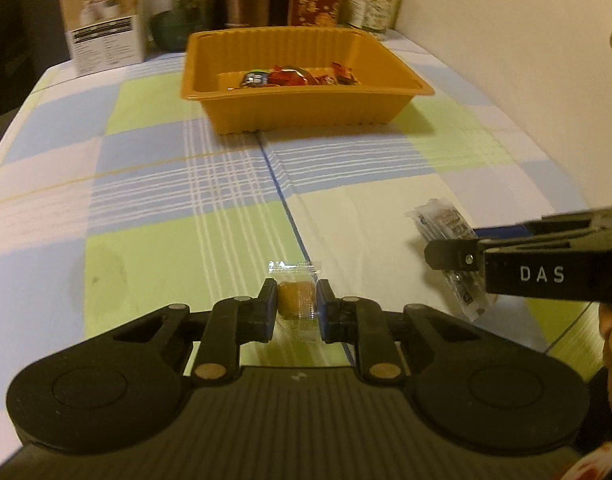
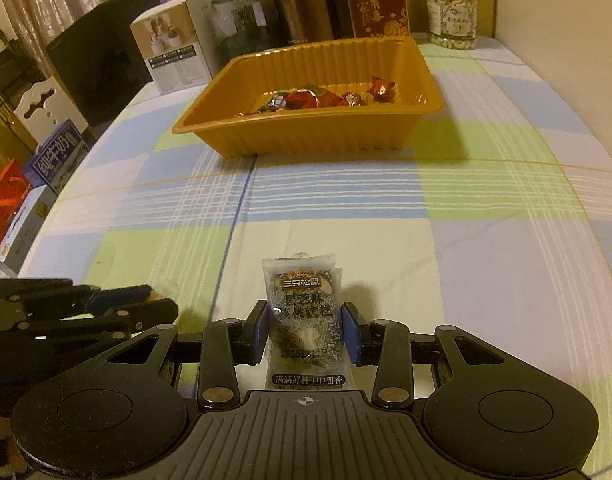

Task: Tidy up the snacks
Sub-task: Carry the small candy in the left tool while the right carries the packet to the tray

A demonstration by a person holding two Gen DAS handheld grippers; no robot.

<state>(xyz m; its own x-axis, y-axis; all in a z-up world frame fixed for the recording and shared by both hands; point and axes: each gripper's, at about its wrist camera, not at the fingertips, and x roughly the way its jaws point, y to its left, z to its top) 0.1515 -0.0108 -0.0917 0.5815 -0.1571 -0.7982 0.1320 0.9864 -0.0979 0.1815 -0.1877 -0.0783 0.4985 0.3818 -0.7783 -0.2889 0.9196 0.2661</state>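
Candy (image 1: 296,300) sits pinched between left fingers (image 1: 268,307); sesame snack (image 2: 304,320) between right fingers (image 2: 351,334).

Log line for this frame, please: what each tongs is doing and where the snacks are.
left tongs: closed on clear-wrapped candy | right tongs: around sesame cake packet, contact unclear | orange tray: holds wrapped candies

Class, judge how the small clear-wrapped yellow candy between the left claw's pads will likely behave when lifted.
The yellow candy looks small, so probably light. Its clear wrapper ends stick out past the left claw, so they will likely flop. The glossy film may slip between the pads.
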